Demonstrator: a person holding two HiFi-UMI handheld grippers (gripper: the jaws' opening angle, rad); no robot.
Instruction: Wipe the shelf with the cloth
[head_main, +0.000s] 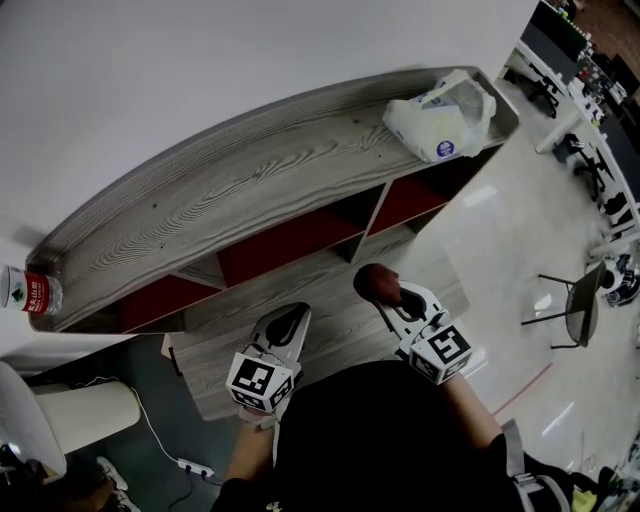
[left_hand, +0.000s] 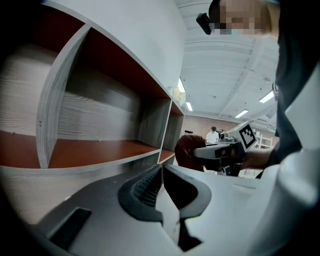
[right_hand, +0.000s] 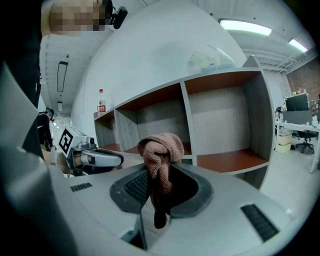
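Right gripper (right_hand: 159, 195) pinches the cloth (right_hand: 161, 150), whose lower end is buried between the jaws. Left gripper (left_hand: 161, 172) pressed together, empty. Shelf (head_main: 230, 190) ahead. Bottle (head_main: 30, 292) cut off at frame edge.

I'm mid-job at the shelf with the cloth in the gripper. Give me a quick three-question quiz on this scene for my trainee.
1. Multiple choice: what is the right gripper shut on? A) the brown cloth B) a sponge C) nothing.
2. True or false: the left gripper also holds a cloth.
3. Fill in: on top of the shelf, the white plastic bag lies at the right end in the head view, and the ____ stands at the left end.
Key: 1 is A. 2 is false: its jaws are together with nothing between them. 3 is the water bottle.
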